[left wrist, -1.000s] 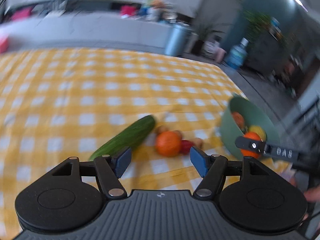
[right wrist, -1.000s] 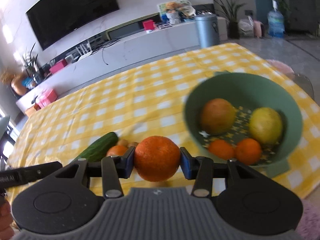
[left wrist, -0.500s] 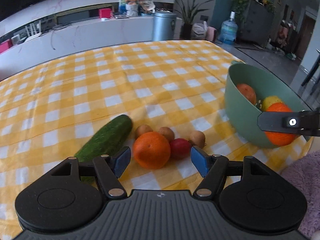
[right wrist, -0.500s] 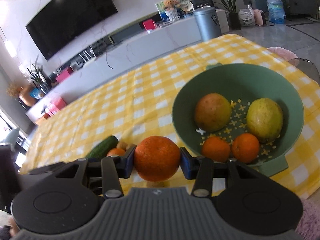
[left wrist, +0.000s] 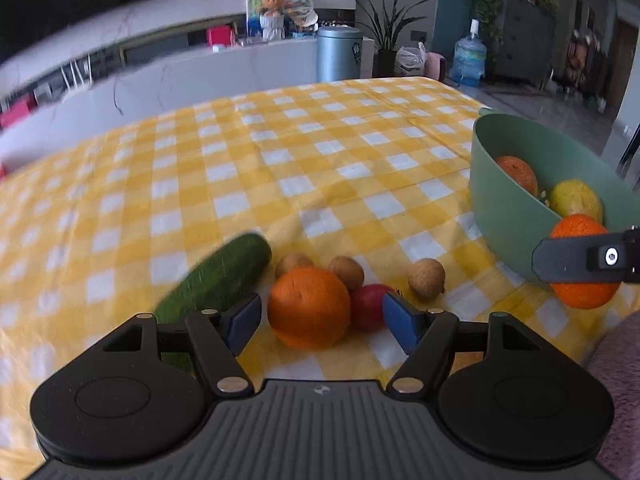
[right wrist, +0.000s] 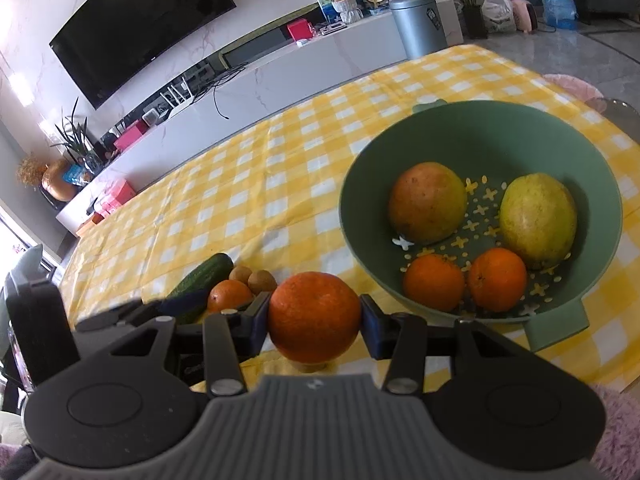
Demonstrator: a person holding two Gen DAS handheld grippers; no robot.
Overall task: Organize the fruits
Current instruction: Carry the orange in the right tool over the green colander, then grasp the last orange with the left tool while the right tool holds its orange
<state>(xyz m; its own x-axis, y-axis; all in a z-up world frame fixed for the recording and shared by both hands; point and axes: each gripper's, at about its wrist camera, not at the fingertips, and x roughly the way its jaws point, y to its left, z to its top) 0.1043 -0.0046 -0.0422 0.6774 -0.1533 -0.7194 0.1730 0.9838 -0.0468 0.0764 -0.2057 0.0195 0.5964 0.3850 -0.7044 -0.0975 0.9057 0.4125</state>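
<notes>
The left gripper (left wrist: 322,316) tilts down over the tabletop (left wrist: 280,152), jaws just widened, an orange (left wrist: 308,307) lying loose between them. The right gripper (right wrist: 315,316) clamps another orange (right wrist: 315,316), just short of the green bowl (right wrist: 460,136) near the tabletop's right edge.

Two close, downward-tilted wrist views sharing the bowl (left wrist: 504,216)

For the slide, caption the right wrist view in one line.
Right gripper holds an orange before a green bowl of four fruits.
</notes>
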